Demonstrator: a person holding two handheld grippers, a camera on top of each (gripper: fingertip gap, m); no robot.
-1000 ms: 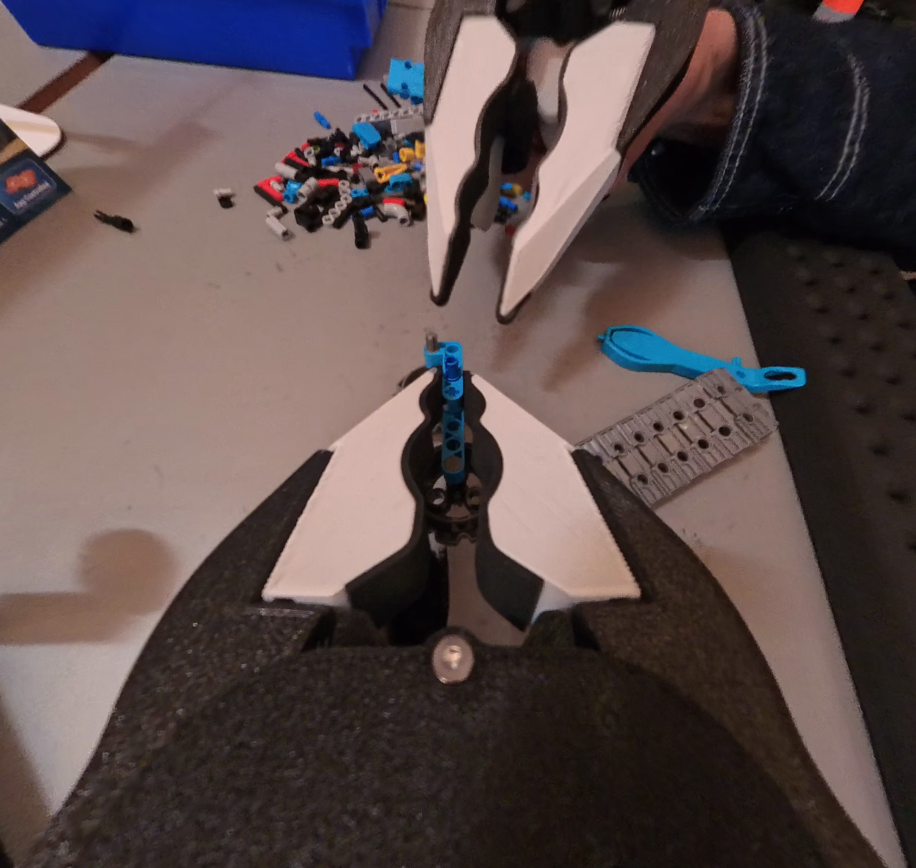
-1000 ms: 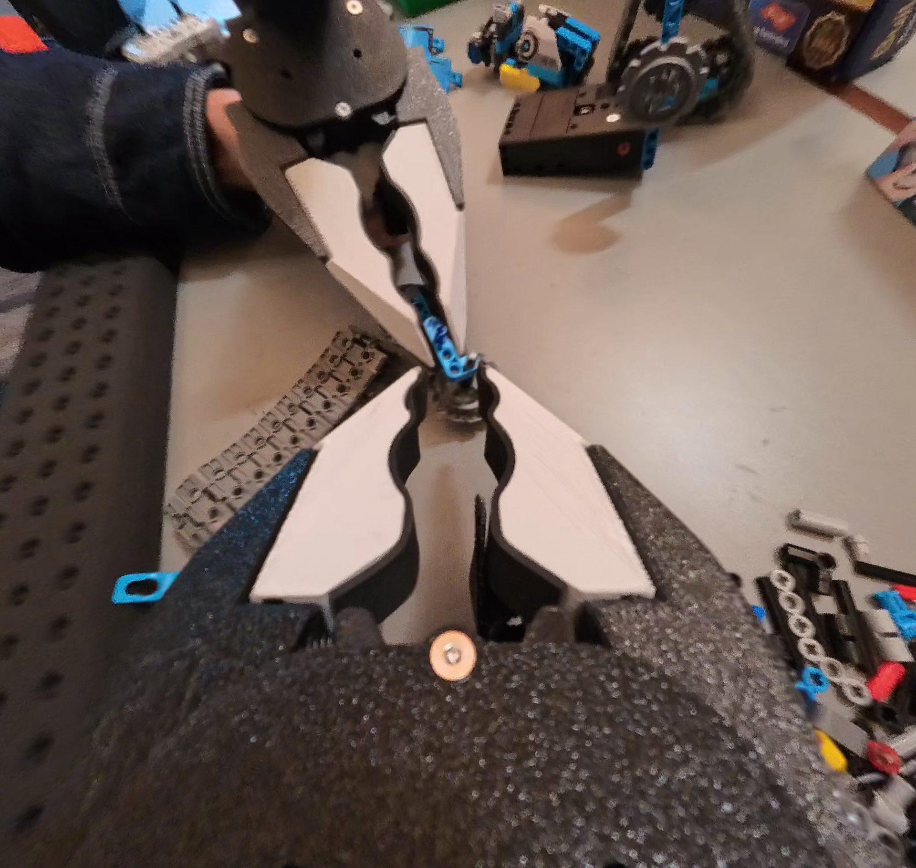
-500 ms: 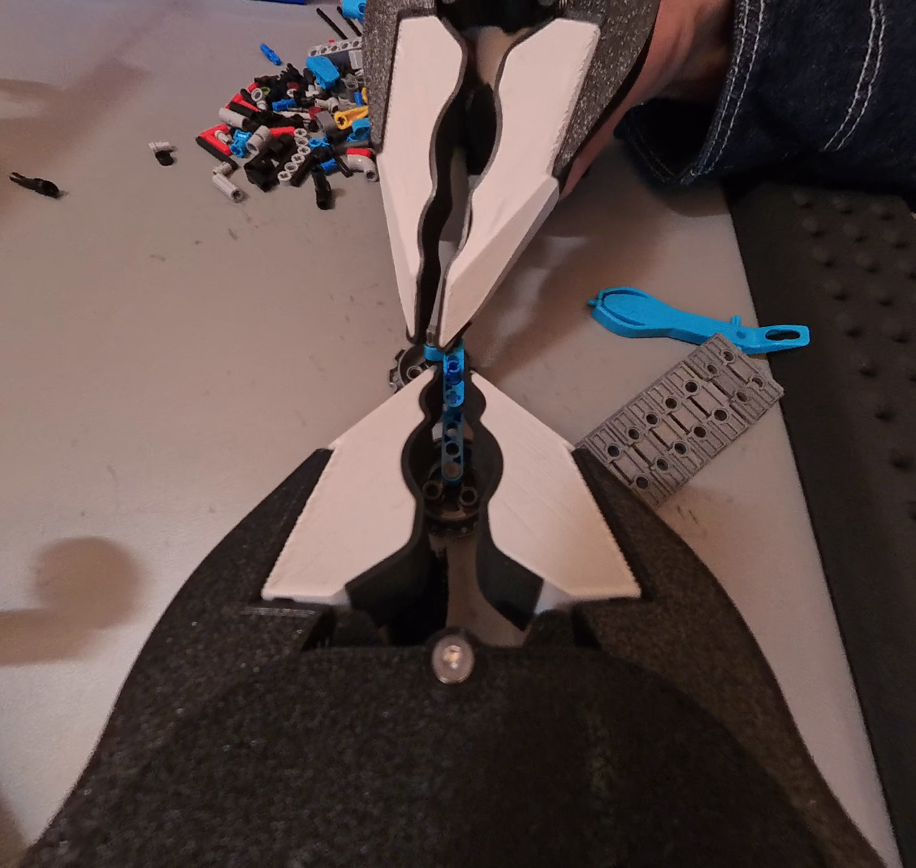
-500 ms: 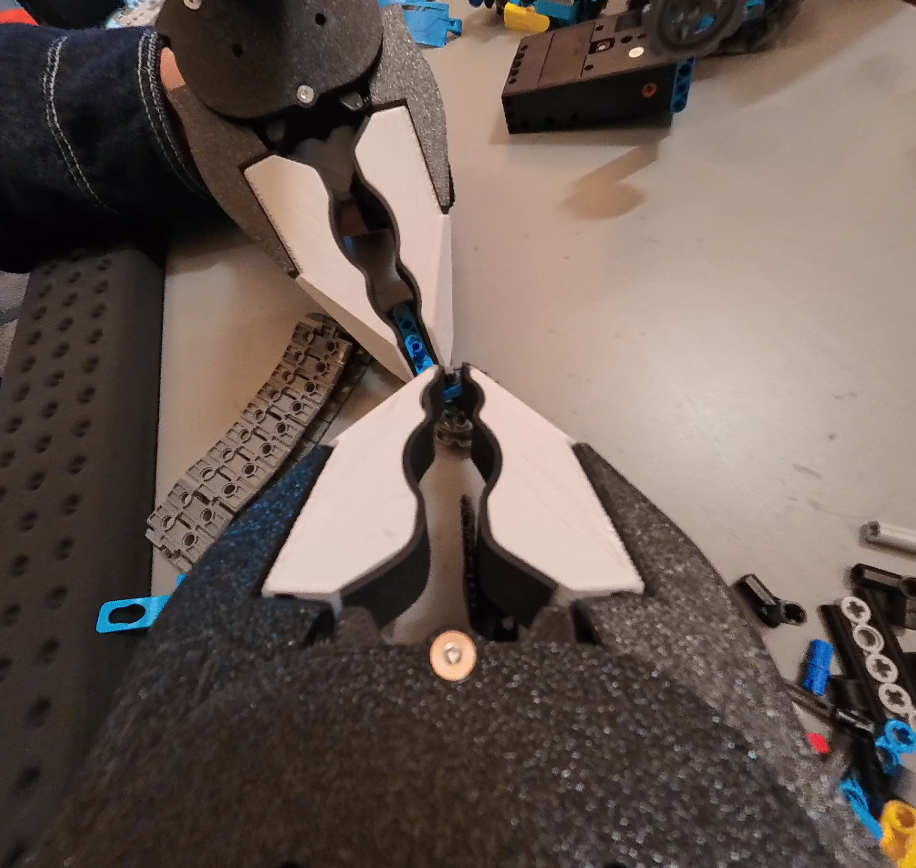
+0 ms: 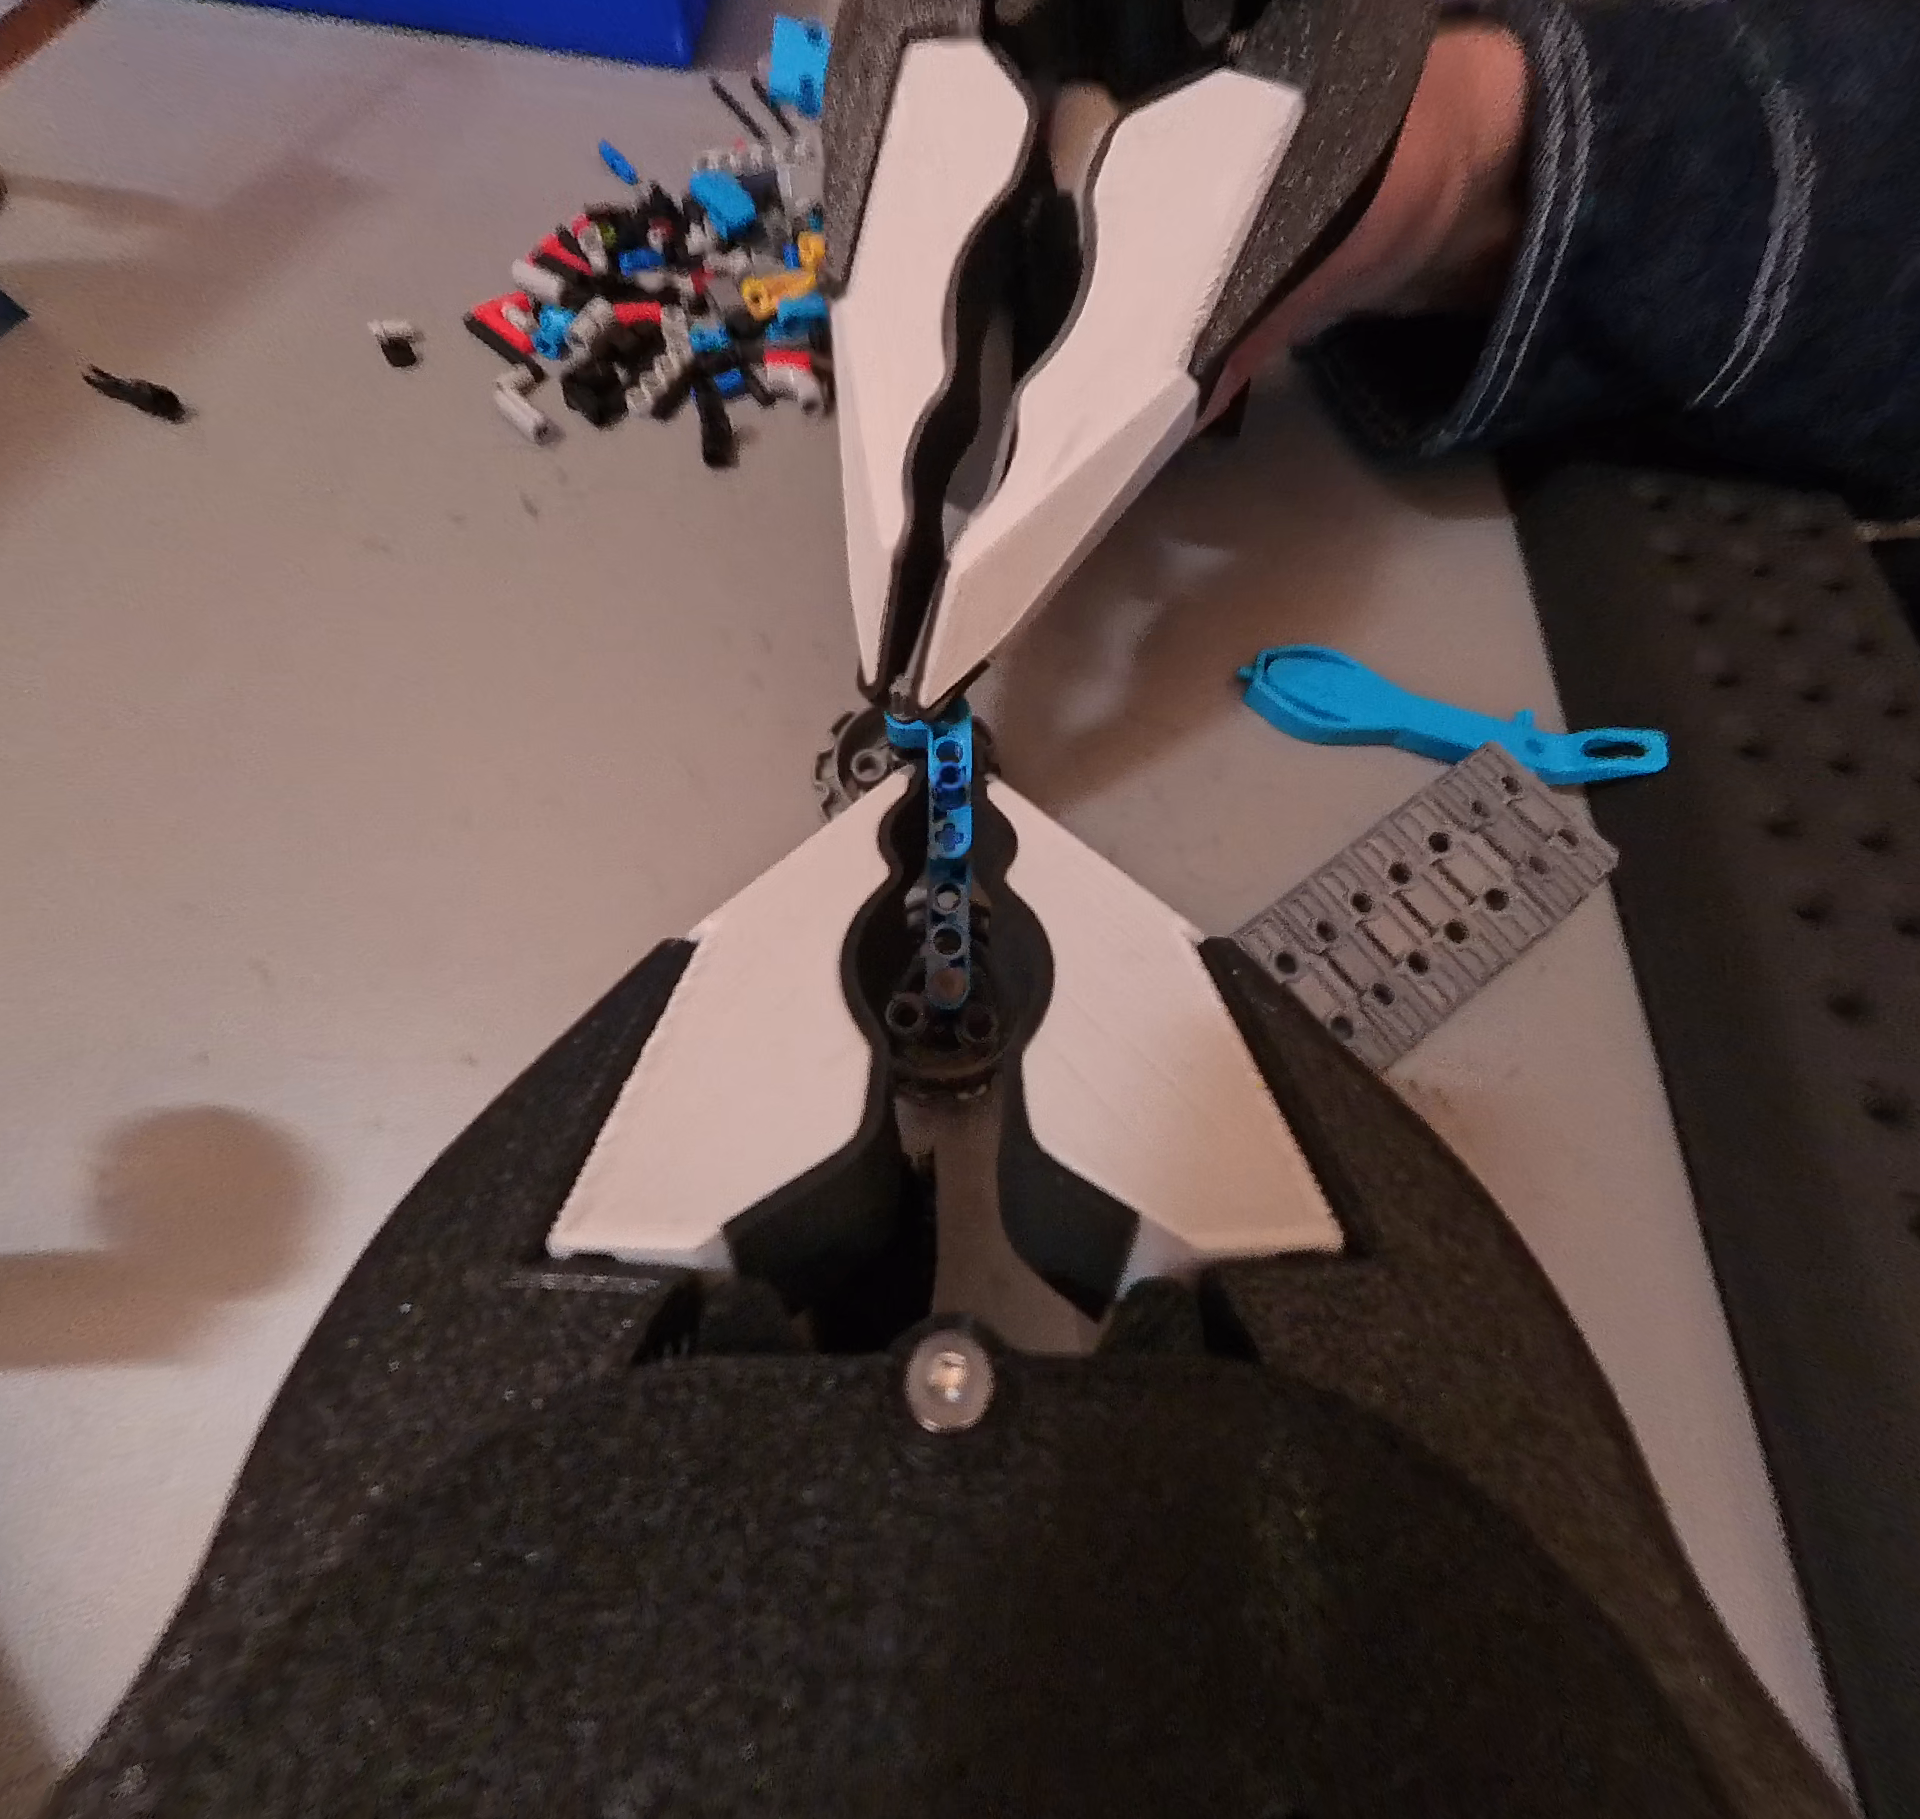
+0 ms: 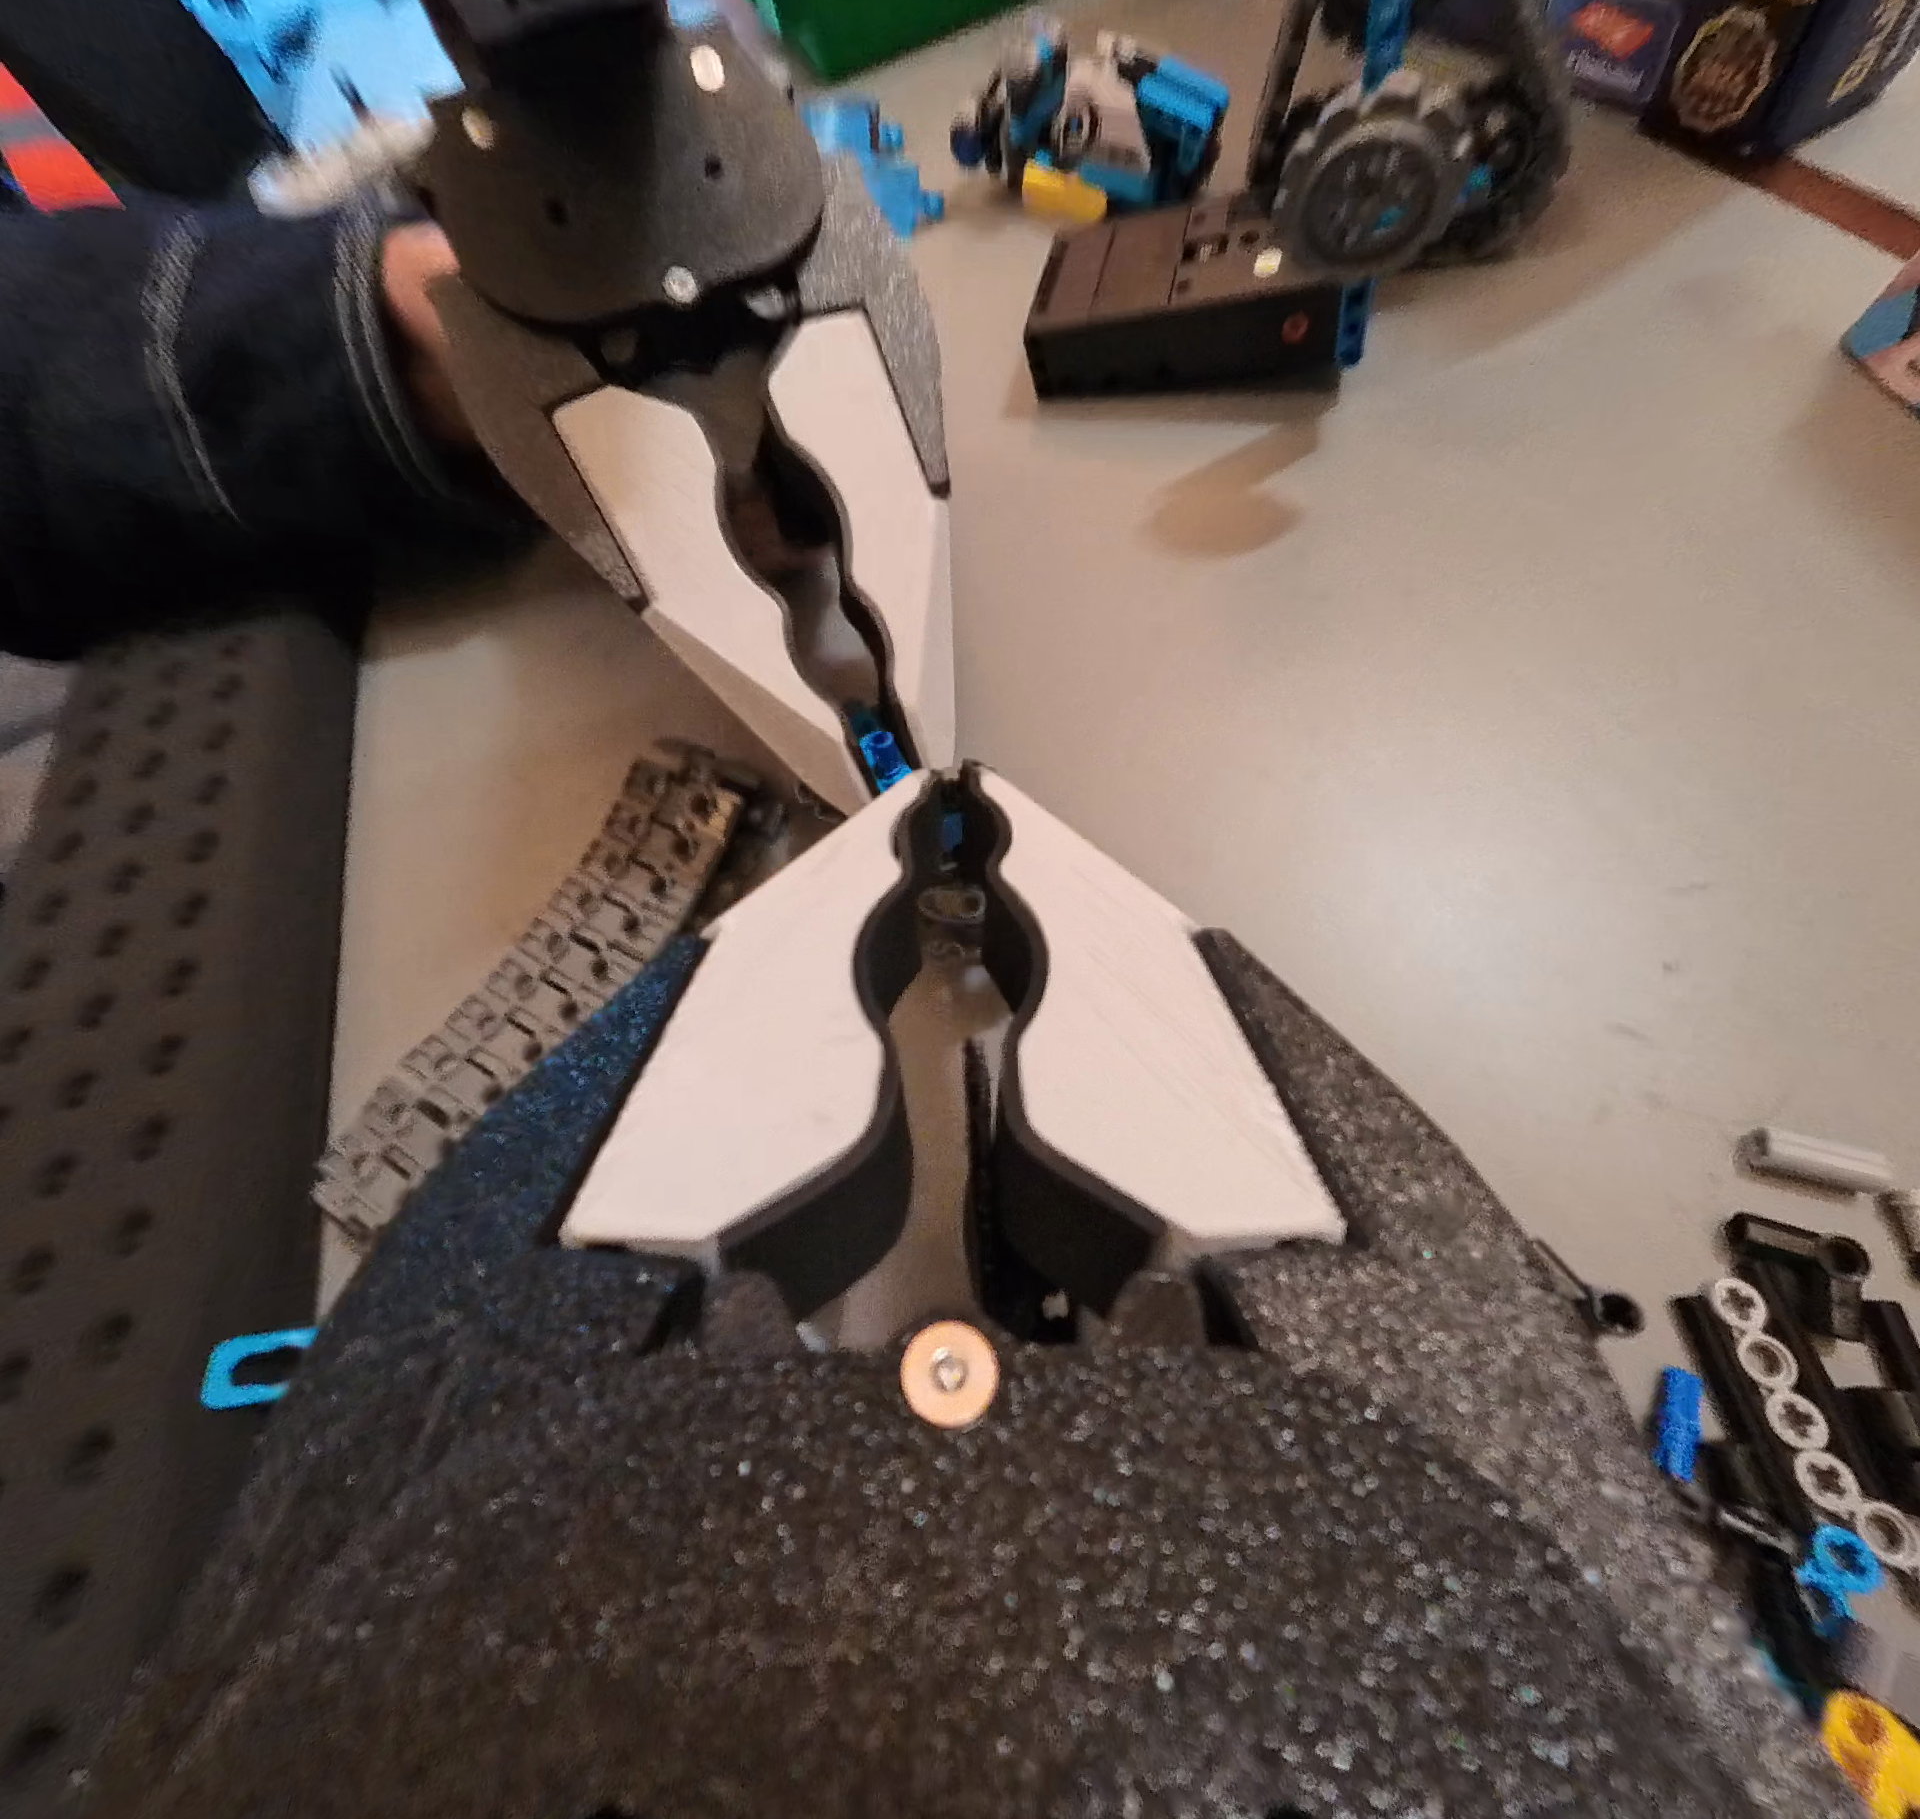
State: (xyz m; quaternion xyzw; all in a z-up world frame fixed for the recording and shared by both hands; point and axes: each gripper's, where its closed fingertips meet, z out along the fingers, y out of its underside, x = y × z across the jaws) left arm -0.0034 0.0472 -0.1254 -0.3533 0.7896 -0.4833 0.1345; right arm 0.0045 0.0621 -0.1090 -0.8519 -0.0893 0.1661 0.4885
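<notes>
Presently, left claw (image 5: 940, 782) is clenching the blue holed beam (image 5: 948, 834) with its black gear (image 5: 854, 761); right claw (image 6: 951, 782) is pinching a small pin at the beam's tip — best keeping both claws aligned, pressure gentle. Grey track strip (image 5: 1423, 922) lying beside the left claw on the counter (image 5: 364, 730).

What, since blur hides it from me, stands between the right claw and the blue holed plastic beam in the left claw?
Nothing visible does. The right claw pinches the far end of the blue holed plastic beam, which the left claw grips; a black toothed wheel sits beside them, not between.
</notes>
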